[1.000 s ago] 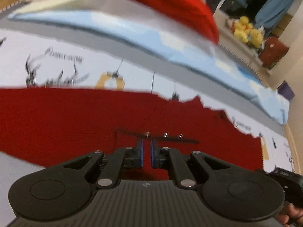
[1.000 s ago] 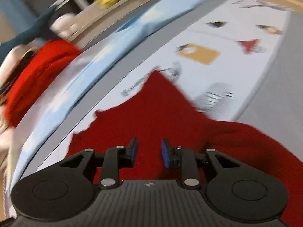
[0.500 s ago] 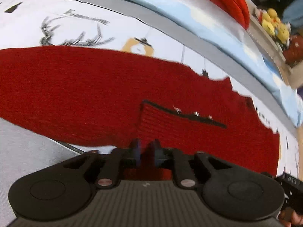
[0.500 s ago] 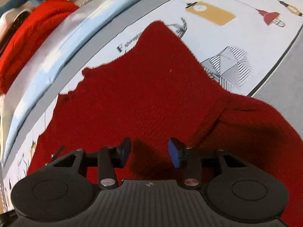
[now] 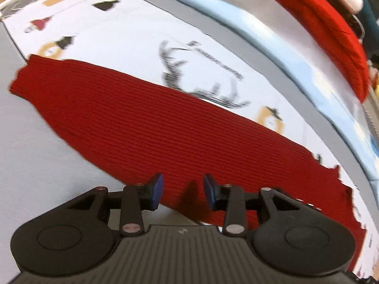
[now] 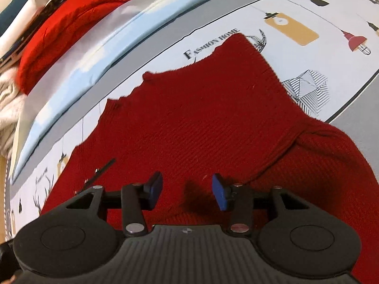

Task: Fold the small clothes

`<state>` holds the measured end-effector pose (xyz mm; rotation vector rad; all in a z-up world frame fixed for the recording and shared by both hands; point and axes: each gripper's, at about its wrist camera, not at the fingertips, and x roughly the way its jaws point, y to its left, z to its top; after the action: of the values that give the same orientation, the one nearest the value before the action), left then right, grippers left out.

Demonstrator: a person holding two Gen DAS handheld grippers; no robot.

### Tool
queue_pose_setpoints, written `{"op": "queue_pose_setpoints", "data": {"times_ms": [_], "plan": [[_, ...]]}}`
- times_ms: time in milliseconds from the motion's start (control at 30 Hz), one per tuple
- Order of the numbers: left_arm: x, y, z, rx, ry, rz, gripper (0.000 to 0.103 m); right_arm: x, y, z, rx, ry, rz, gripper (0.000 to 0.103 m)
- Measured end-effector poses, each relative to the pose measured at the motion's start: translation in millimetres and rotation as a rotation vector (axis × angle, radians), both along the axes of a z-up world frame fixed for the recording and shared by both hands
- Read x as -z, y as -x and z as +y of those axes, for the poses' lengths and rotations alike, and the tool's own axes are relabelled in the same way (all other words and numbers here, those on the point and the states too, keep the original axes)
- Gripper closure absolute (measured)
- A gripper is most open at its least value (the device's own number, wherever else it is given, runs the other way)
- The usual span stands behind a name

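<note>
Both claws are letting go: the left claw [image 5: 181, 190] and the right claw [image 6: 187, 190] have their jaws opening, blue pads clear of the cloth, nothing pinched between them, each poised just above the red sweater [image 5: 154, 127]. The step in hand looks like the release after a fold, with a new grip to come. To do it well, I would let the jaws finish spreading before moving off, so the knit does not snag on a pad and drag the fold open, then choose the next hold at an edge rather than mid-panel, both claws taking matching points so the layer travels flat. The sweater [image 6: 201, 123] is dark red ribbed knit, lying spread on the printed sheet [image 6: 296, 28], which seems to cover a bed; its long body runs across the middle, reaching the grey border at the near edge. One sleeve [image 6: 331, 156] is folded in over the body on the right claw's side, making a raised ridge. A small dark tag with metal snaps shows near its middle. The knit looks soft and limp, likely to sag if lifted from one point only.
</note>
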<state>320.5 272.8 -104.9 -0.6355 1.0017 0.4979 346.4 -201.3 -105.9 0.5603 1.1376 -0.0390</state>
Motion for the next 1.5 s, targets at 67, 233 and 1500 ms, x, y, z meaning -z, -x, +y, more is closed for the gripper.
{"op": "queue_pose_setpoints", "data": {"times_ms": [67,233,1500], "plan": [[-0.3,4.2,10.4,-0.008,-0.014,0.011,0.062,-1.3,1.6,4.3,-0.014,0.008,0.001,0.054],[-0.6,14.0,29.3,-0.033,-0.008,0.009,0.062,-5.2,3.8,12.6,-0.040,0.033,-0.009,0.052],[21.6,37.7,72.2,-0.337,0.074,0.016,0.089,-7.2,5.7,24.2,-0.113,0.105,-0.026,0.052]]}}
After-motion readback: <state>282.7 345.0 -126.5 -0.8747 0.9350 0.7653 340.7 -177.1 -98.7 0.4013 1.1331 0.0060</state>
